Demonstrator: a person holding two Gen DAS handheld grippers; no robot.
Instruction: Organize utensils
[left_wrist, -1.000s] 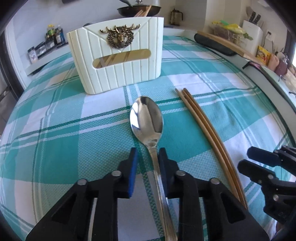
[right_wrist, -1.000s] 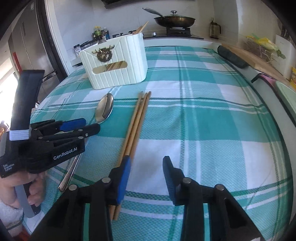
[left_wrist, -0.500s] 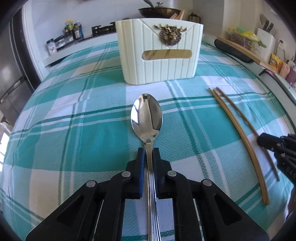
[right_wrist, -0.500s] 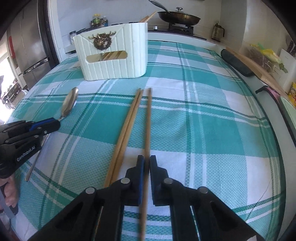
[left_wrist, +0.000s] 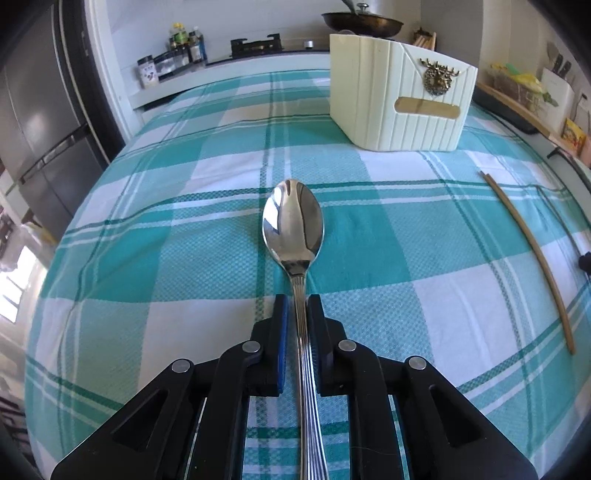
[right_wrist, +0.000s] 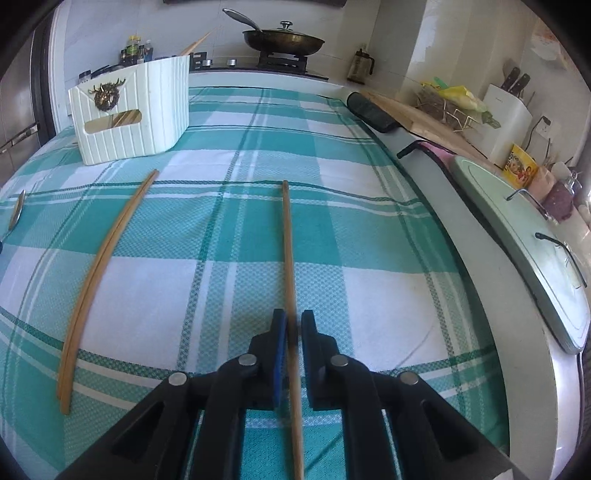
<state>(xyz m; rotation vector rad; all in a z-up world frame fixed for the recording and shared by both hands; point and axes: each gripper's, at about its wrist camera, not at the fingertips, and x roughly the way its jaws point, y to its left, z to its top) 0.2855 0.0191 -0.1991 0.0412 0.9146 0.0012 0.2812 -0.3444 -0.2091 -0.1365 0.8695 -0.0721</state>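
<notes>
Checked teal cloth (left_wrist: 155, 266) covers the table, cream holder (left_wrist: 399, 107) at 1 o'clock with chopsticks already in it. My left gripper (left_wrist: 297, 306) is clamped on the spoon (left_wrist: 293, 225); my right gripper (right_wrist: 291, 325), jaws just eased apart, straddles one chopstick (right_wrist: 286, 240), hold uncertain. Two chopsticks (right_wrist: 99, 262) wait at 10 o'clock; no legible writing.

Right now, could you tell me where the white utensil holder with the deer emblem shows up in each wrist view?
Left wrist view: the utensil holder stands upper right of centre on the checked cloth, beyond the spoon.
Right wrist view: it stands at upper left, beyond the loose chopsticks.
Shared landmark: the lidded pan on the stove behind the table, also at top centre in the right view.
</notes>
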